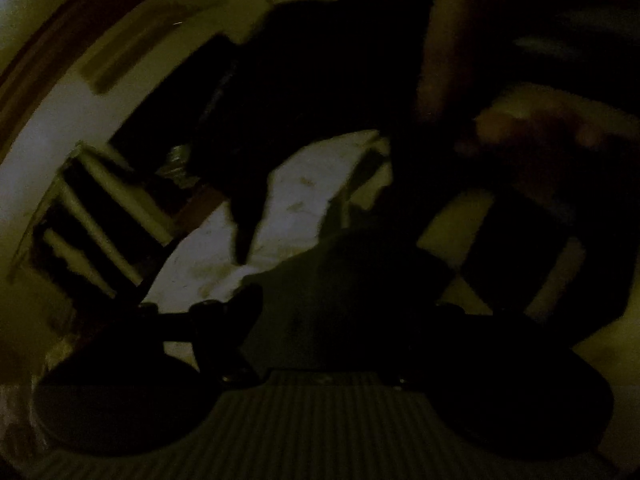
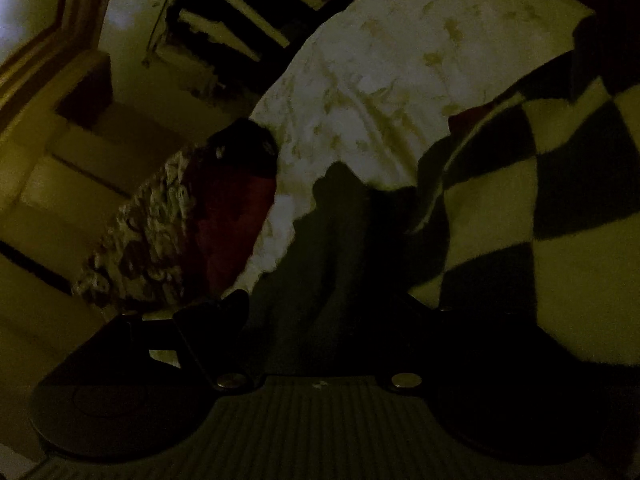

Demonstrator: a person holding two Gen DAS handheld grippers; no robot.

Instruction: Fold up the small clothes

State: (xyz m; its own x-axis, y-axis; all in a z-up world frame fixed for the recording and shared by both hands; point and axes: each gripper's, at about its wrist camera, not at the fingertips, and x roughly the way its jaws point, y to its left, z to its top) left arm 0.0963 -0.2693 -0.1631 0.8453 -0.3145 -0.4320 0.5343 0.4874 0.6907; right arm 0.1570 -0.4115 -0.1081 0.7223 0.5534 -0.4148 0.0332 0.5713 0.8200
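The scene is very dark. A dark garment [image 1: 344, 288] lies on the bed between the fingers of my left gripper [image 1: 340, 312], and the jaws stand wide apart. In the right wrist view the same dark garment [image 2: 328, 248] fills the gap of my right gripper [image 2: 332, 312], which also looks open. Whether either gripper touches the cloth is hidden by the dark. The other gripper with a hand [image 1: 532, 132] shows blurred at the upper right of the left wrist view, with a dark cloth [image 1: 320, 92] hanging near it.
A pale floral sheet [image 2: 400, 80] covers the bed. A black and cream checked blanket [image 2: 552, 208] lies to the right. A red and patterned cloth [image 2: 192, 220] lies at the left edge. A slatted headboard [image 1: 92, 216] and wall stand behind.
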